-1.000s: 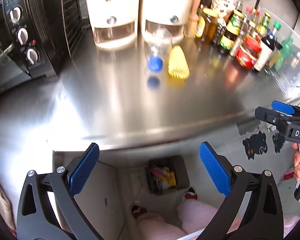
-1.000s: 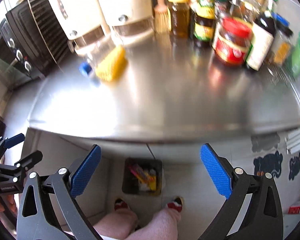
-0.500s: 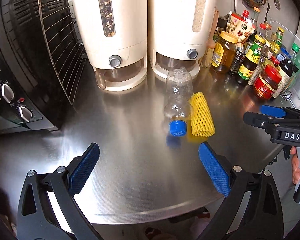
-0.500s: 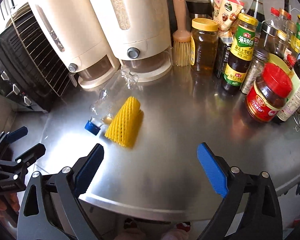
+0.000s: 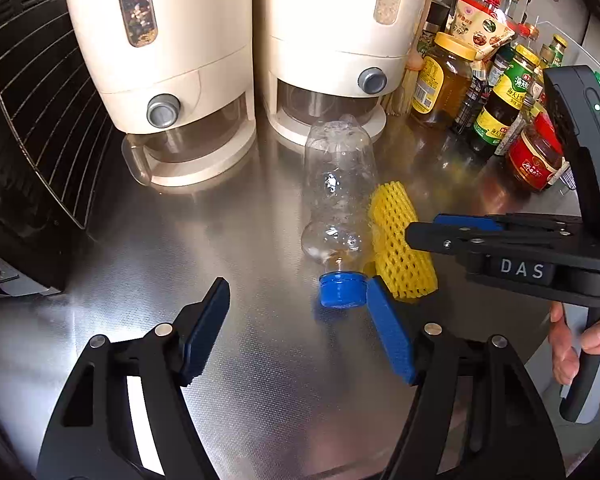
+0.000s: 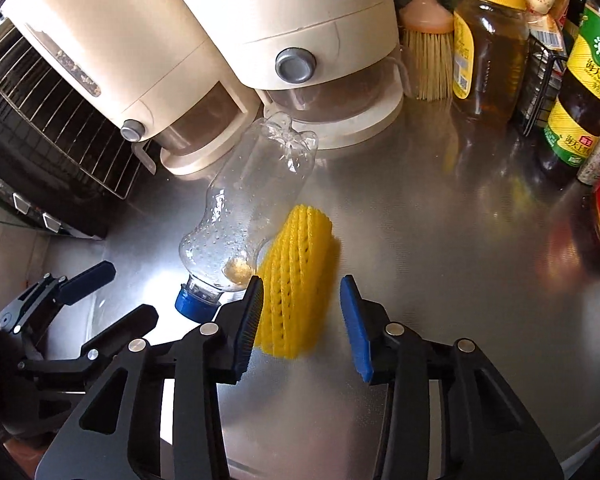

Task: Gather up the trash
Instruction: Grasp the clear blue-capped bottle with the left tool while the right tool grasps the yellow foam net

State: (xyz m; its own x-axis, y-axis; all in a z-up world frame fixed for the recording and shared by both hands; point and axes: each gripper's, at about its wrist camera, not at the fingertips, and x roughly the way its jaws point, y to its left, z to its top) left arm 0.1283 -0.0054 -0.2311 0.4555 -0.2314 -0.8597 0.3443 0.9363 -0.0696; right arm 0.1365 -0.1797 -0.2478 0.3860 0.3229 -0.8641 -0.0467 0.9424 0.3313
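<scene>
An empty clear plastic bottle [image 5: 338, 196] with a blue cap [image 5: 342, 290] lies on the steel counter, cap toward me. A yellow foam net sleeve [image 5: 400, 248] lies right beside it. My left gripper [image 5: 296, 320] is open just short of the cap; its right pad is next to the cap. My right gripper [image 6: 302, 312] is open with its pads on either side of the near end of the yellow sleeve [image 6: 296, 280], not closed on it. The bottle [image 6: 248, 204] lies to the sleeve's left there. The right gripper also shows in the left wrist view [image 5: 420, 228].
Two cream dispensers [image 5: 172, 64] [image 5: 332, 40] stand behind the bottle. A black oven with a wire rack [image 5: 28, 120] is at the left. Jars and sauce bottles [image 5: 504, 104] crowd the back right, with a brush [image 6: 424, 44]. The steel counter [image 5: 260, 360] extends toward me.
Both grippers have moved forward from the counter's edge, over the floor bin, to the bottle and sleeve. Both have narrowed their opening. The right one now straddles the sleeve.
</scene>
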